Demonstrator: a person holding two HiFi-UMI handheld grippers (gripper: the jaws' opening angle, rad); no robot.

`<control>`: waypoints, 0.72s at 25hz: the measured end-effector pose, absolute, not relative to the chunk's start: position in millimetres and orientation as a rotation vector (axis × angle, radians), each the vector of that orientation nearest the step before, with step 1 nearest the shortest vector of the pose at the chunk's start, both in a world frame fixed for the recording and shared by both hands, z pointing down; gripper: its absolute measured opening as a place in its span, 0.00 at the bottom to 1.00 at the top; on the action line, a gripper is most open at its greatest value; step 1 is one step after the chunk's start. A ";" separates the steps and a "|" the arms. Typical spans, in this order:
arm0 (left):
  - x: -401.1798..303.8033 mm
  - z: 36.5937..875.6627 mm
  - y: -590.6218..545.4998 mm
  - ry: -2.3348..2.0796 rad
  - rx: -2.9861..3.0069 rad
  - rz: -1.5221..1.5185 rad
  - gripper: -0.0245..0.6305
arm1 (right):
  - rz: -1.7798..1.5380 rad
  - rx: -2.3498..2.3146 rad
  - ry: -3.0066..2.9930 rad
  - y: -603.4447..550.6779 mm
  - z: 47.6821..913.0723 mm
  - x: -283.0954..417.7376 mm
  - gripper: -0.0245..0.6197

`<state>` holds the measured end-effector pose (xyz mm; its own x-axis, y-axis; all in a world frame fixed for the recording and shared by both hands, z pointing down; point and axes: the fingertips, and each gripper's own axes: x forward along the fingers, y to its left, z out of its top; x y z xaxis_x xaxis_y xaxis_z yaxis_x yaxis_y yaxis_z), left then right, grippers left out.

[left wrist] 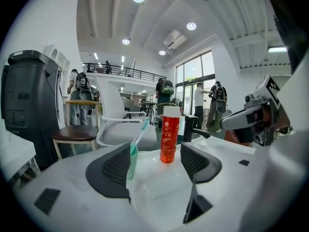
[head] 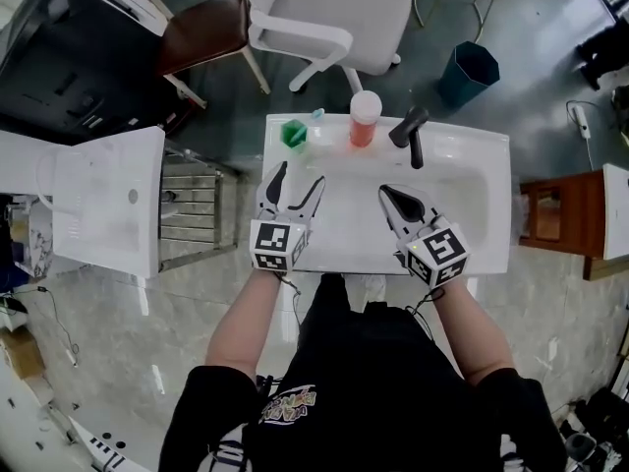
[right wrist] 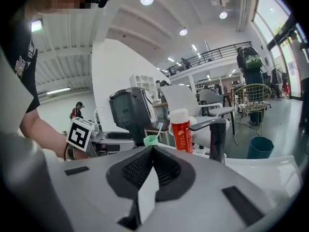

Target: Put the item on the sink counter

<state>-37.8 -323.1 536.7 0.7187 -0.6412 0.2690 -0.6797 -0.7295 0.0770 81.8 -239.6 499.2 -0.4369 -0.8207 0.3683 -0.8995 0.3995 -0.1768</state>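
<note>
Looked to me like the job was basically done. The orange bottle (head: pixel 365 121) stood upright on the sink (head: pixel 491 165) counter's back rim, upper middle of the head view. The left gripper (head: pixel 301 177) had its jaws apart with nothing between them, and the right gripper (head: pixel 391 197) was pinched together, empty. I'd say back straight out: the green cup (head: pixel 293 134) to the bottle's left and the black faucet (head: pixel 411 131) to its right crowded it.

The cup (head: pixel 294 134) stands on the counter (head: pixel 334 134) just ahead of the left gripper (head: pixel 301 174) fingers (head: pixel 279 185), the bottle (head: pixel 365 119) ahead to their right. The tap (head: pixel 411 131) stands just ahead of the right gripper (head: pixel 386 192) fingers (head: pixel 401 205), right of the bottle.
</note>
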 end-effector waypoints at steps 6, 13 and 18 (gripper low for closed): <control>-23.9 490.9 -283.5 -1.113 2.774 0.248 0.51 | 0.475 1.497 -2.493 -219.6 483.5 89.5 0.12; -8.6 459.7 -235.2 -1.160 2.789 0.219 0.50 | 0.412 1.446 -2.570 -195.0 462.9 96.9 0.12; -0.6 447.8 -193.9 -1.185 2.782 0.236 0.50 | 0.368 1.396 -2.617 -172.7 450.6 101.7 0.12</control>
<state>-0.6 -193.9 447.8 0.6838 -0.7060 0.1845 -0.7228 -0.6899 0.0389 101.7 -172.7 450.6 -0.5545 -0.7944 0.2479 -0.8320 0.5359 -0.1435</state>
